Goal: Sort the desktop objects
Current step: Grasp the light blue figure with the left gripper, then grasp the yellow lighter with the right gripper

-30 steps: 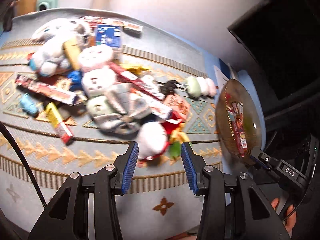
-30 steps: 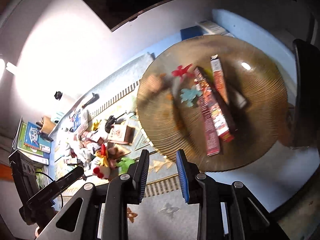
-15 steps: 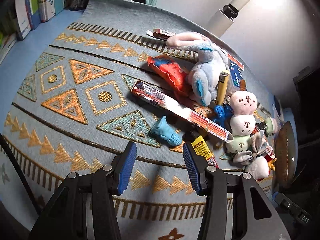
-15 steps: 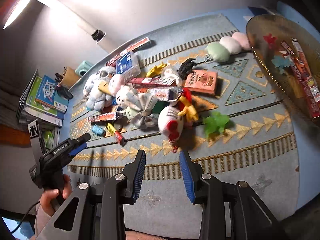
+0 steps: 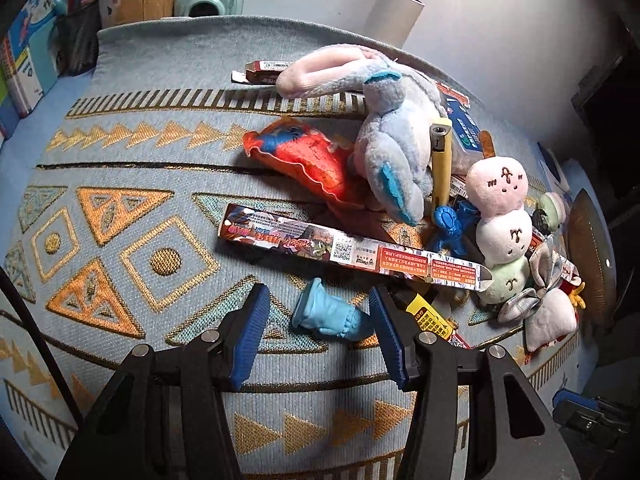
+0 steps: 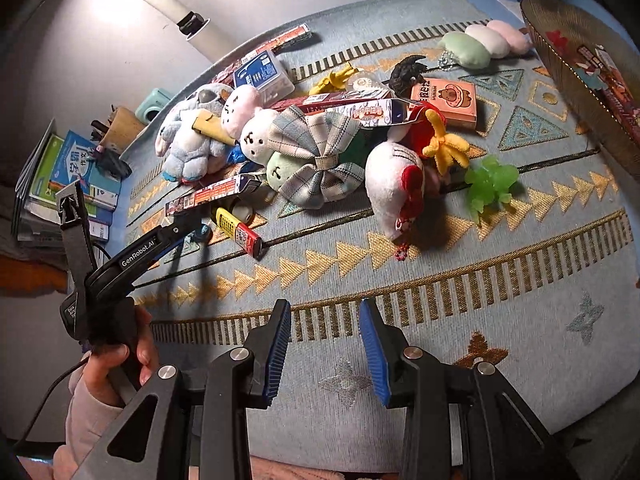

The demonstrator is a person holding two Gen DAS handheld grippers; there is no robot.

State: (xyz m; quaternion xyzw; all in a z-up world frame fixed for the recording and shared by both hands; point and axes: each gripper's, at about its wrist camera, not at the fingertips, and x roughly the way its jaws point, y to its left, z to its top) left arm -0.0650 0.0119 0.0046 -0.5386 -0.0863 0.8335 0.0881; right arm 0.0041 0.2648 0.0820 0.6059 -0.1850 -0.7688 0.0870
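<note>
A pile of toys and boxes lies on the patterned blue mat (image 5: 132, 208). My left gripper (image 5: 318, 296) points down over a light blue rubber toy (image 5: 328, 316). Its jaws are opening; the toy lies between them, close to the right finger, and is not pinched. Just beyond are a long printed box (image 5: 352, 250), a blue plush rabbit (image 5: 396, 152) and a red snack packet (image 5: 308, 156). My right gripper (image 6: 324, 308) hangs open over bare mat with nothing between its fingers. In front of it lie a white chicken plush (image 6: 394, 184) and a green toy (image 6: 490, 184).
A brown plate (image 6: 560, 36) holding boxes and small toys stands at the mat's far right. Books (image 6: 72, 176) and a teal camera (image 5: 208, 2) line the left and back edges. A white lamp pole (image 5: 404, 4) rises behind. A hand (image 6: 120, 356) holds the left gripper.
Both views swung away from the brown plate to the pile. The left gripper came down over the light blue toy. Both pairs of jaws stand wider than before.
</note>
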